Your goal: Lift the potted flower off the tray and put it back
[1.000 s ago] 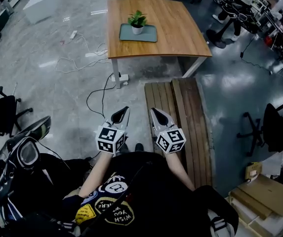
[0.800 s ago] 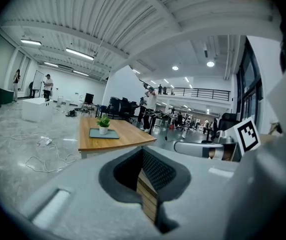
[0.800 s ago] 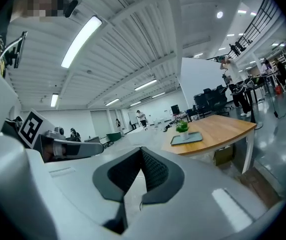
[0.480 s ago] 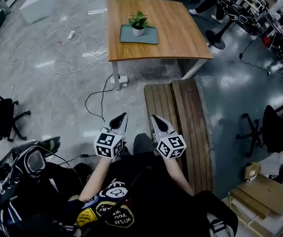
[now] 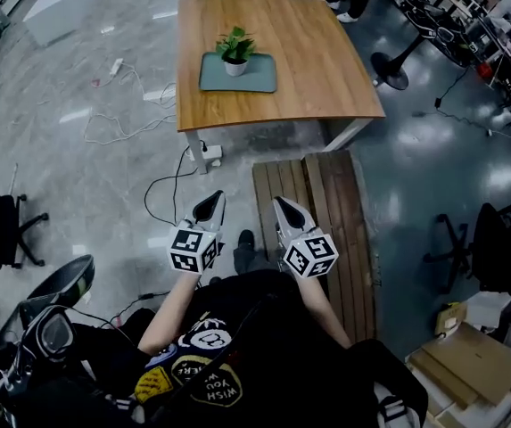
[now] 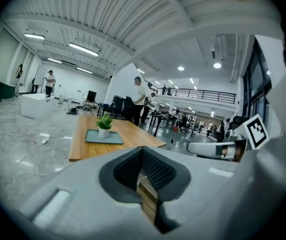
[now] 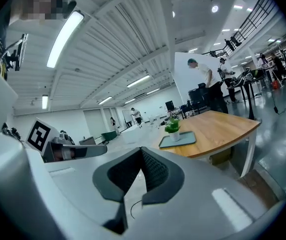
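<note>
1. Two things lay on the floor below the table (image 5: 326, 61): a wooden pallet (image 5: 331, 230) at centre right; a loose cable (image 5: 159, 185) at centre left.
2. The potted flower (image 5: 234, 50) stood on its tray (image 5: 257, 77), upper centre.
3. The left gripper (image 5: 209, 207) and right gripper (image 5: 288, 212), lower centre, had their jaws together; neither held anything; both were well apart from the flower.

In the head view, the left forearm (image 5: 170, 310) comes up from 7 o'clock and the right forearm (image 5: 322, 308) from 5 o'clock. Both are stretched forward from the torso. The left gripper (image 5: 209, 208) points toward 1 o'clock and the right gripper (image 5: 288, 212) toward 11 o'clock, side by side but apart. Each is held roughly level, its jaws closed together with nothing between them.
</note>
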`<state>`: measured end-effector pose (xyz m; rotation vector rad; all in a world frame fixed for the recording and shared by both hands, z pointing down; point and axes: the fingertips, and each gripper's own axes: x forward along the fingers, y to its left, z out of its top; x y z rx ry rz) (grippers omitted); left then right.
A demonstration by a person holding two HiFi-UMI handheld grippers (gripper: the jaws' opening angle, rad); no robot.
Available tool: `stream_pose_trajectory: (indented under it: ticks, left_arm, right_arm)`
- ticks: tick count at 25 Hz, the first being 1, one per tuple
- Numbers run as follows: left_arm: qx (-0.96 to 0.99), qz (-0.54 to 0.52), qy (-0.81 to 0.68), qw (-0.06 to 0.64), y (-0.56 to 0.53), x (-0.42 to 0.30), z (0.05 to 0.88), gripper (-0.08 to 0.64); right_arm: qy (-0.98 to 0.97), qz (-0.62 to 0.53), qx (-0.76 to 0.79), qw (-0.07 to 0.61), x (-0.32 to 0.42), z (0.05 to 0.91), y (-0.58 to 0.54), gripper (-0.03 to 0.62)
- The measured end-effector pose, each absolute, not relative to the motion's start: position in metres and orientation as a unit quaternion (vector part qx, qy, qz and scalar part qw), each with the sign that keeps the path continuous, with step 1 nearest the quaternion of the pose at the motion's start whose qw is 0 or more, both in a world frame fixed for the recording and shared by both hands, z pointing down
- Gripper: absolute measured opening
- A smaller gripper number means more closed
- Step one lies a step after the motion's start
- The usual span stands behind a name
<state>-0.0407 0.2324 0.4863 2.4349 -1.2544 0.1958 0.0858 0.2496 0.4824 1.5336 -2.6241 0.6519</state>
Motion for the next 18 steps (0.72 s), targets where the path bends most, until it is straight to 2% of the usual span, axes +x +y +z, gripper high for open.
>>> stream_pose_trajectory:
  ticks: [8, 18]
  left_arm:
    - [0.873, 0.088, -0.451, 0.165, 0.126, 0.009, 0.483, -0.002]
    - [0.859, 0.103, -0.461, 0.195, 0.001, -0.018, 0.523, -0.002]
  right_arm:
    - [-0.86, 0.203, 0.467, 0.021, 0.118, 0.488, 0.142, 0.002]
    - [-0.864, 0.215, 0.452, 0.057, 0.087, 0.532, 0.011, 0.002]
